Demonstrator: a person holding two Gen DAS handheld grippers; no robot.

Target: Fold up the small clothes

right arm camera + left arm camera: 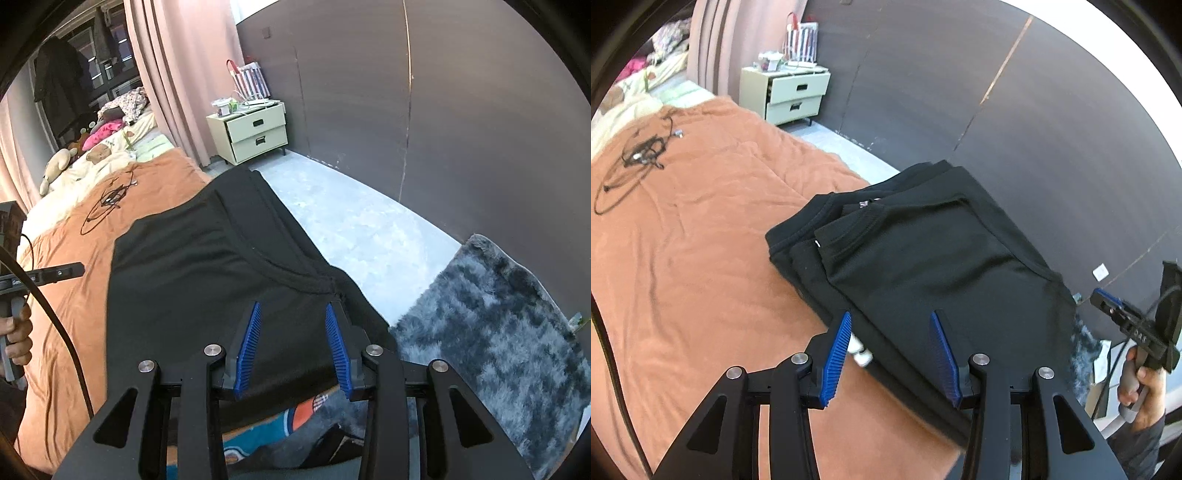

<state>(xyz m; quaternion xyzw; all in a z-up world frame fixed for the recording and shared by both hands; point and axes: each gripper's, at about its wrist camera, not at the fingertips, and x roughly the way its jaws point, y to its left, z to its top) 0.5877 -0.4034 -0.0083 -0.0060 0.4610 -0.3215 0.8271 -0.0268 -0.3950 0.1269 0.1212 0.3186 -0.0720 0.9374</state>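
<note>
A stack of folded black shirts lies on the orange bedspread at the bed's edge; it also shows in the right wrist view. My left gripper is open, with its blue pads over the near edge of the stack and nothing held. My right gripper is open above the near end of the top shirt, empty. The right gripper also shows at the right edge of the left wrist view. The left gripper shows at the left edge of the right wrist view.
A tangle of black cable lies on the bedspread farther back. A white cylindrical thing pokes out under the stack. A grey fluffy rug lies on the floor. A nightstand stands by the dark wall. Colourful fabric lies below my right gripper.
</note>
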